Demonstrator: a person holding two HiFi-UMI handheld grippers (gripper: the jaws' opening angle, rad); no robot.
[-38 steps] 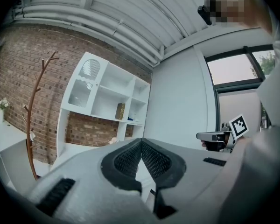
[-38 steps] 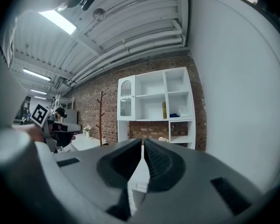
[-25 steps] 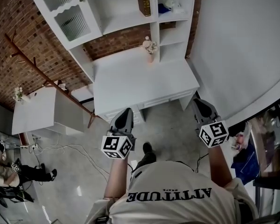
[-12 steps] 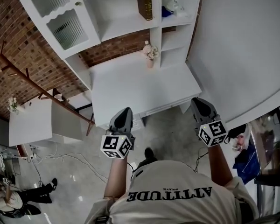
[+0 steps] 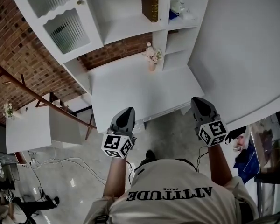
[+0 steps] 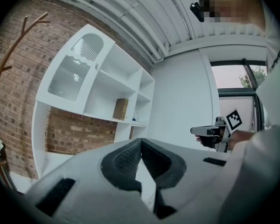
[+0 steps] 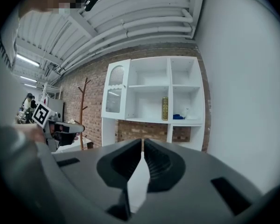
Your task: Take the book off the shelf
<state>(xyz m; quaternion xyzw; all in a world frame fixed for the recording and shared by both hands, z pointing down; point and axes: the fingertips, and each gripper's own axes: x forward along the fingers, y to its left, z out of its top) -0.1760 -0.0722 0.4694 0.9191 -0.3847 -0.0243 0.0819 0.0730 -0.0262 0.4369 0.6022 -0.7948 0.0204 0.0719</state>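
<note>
The book, brown with a gold-toned spine, stands upright on the white shelf. It is at the right end of the wide middle compartment, close against the upright divider. In the narrow compartment just right of that divider lies a blue thing, too small to tell what it is. Lower down, a small vase of flowers stands at the back edge of the white desk, near the foot of the same divider. A brick wall shows behind the unit.

Your left claw and right claw are near the desk's front edge, well apart from each other and from the book. Both point toward the shelf. Each claw is closed and empty: its jaws meet at the tips with nothing between them.
</note>
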